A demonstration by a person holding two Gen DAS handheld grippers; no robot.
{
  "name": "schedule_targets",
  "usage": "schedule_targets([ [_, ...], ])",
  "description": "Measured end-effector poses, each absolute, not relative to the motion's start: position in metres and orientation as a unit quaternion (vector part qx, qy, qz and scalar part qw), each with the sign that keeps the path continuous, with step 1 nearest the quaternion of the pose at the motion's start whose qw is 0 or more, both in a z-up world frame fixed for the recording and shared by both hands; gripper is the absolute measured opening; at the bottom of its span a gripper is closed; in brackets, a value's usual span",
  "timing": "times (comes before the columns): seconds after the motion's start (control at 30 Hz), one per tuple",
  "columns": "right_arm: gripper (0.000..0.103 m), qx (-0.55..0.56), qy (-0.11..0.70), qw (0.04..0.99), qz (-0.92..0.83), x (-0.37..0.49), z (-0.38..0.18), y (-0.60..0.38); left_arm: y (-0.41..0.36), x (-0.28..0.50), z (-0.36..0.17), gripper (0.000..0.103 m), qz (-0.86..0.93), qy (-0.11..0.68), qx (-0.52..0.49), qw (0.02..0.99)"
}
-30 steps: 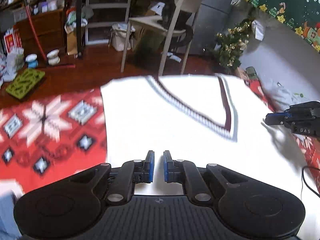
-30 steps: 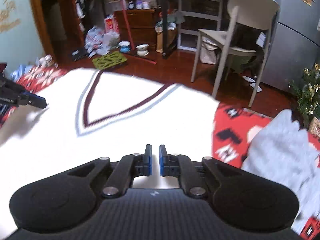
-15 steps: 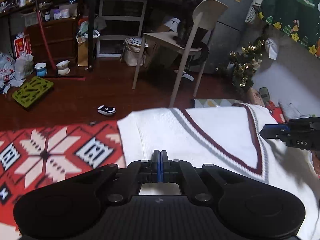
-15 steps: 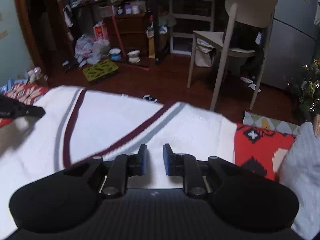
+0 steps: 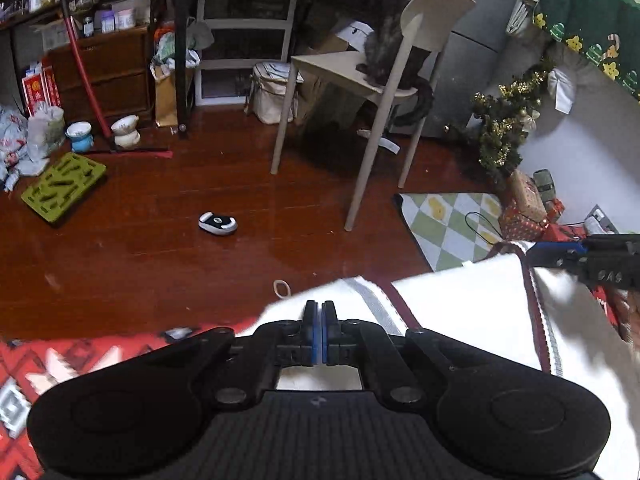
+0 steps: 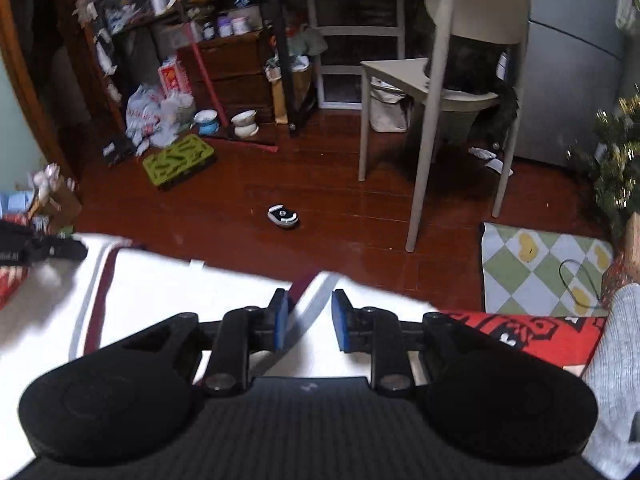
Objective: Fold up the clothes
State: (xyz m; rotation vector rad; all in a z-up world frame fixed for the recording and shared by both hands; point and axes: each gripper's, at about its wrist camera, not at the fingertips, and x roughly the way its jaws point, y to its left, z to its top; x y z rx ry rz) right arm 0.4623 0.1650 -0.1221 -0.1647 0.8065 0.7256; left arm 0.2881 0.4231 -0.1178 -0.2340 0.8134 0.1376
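The left gripper (image 5: 319, 320) has its blue pads pressed together, pinching the near left shoulder of the white sweater (image 5: 460, 312). The right gripper (image 6: 307, 316) stands wide apart over the sweater's striped collar, which lies on the red patterned blanket (image 6: 520, 332)

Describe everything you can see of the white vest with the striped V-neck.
The white vest looks like soft knit, with a V-neck edged in dark red and grey stripes. It lies spread on a red patterned blanket, neck toward the wooden floor. The left gripper has its fingers closed over the fabric; the right gripper is open above the neckband. Motion blur hides its edges.
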Motion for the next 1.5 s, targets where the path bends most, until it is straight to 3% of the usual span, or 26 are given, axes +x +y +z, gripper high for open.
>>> schedule_targets([
  [0.13,0.024,-0.065,0.384,0.856,0.340,0.456,-0.109,0.134,0.427,0.259,-0.103,0.007,0.043,0.379,-0.137,0.914],
  [0.23,0.013,-0.082,0.384,0.853,0.342,0.434,-0.101,0.103,0.416,0.230,-0.100,0.007,0.022,0.393,-0.122,0.911],
  [0.57,0.014,-0.083,0.411,0.835,0.356,0.347,-0.114,0.024,0.394,0.147,-0.128,0.006,0.002,0.405,-0.174,0.897],
  [1.07,0.009,-0.090,0.400,0.850,0.331,0.310,-0.120,-0.024,0.414,0.084,-0.136,0.002,0.053,0.363,-0.233,0.901],
  [1.5,0.012,-0.086,0.404,0.843,0.345,0.223,-0.094,-0.055,0.342,0.019,-0.117,0.004,0.039,0.379,-0.239,0.893],
])
